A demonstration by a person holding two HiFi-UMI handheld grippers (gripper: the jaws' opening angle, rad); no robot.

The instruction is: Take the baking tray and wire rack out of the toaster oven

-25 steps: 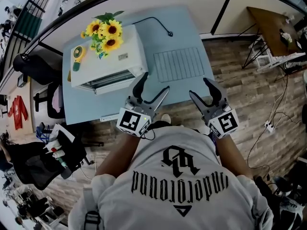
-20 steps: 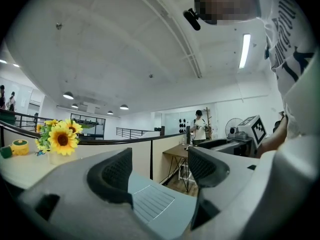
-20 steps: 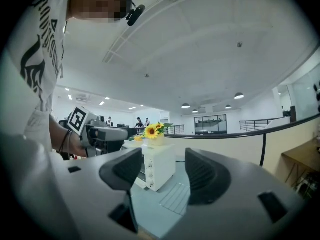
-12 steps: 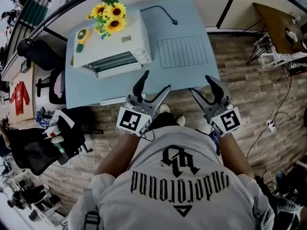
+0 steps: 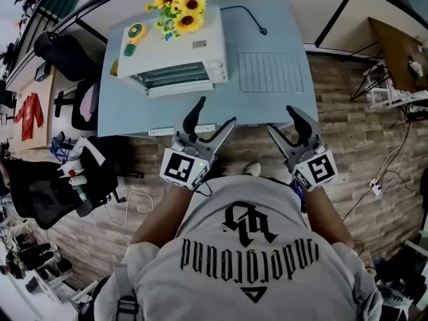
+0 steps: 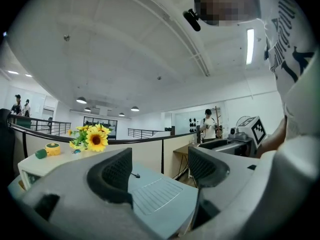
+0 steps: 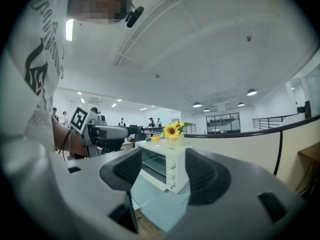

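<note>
A white toaster oven (image 5: 172,52) stands on the light blue table (image 5: 134,112) at its left part, front facing me, and its door looks lowered. The right gripper view shows the oven (image 7: 167,166) between the jaws, far off. A wire rack (image 5: 271,72) lies flat on the table to the oven's right, also seen in the left gripper view (image 6: 152,194). I see no baking tray. My left gripper (image 5: 214,112) hangs open and empty just before the table's near edge. My right gripper (image 5: 281,120) is open and empty beside it, also short of the table.
Sunflowers (image 5: 179,5) and a yellow round gadget (image 5: 136,33) sit on top of the oven. A black cable (image 5: 247,15) runs across the table's back. Black chairs (image 5: 57,199) stand at the left, over a wooden floor (image 5: 361,132). A brown desk (image 5: 401,45) is at the far right.
The table and oven have slid up and to the right in the head view and look farther off. Both grippers stay open and empty in front of the body.
</note>
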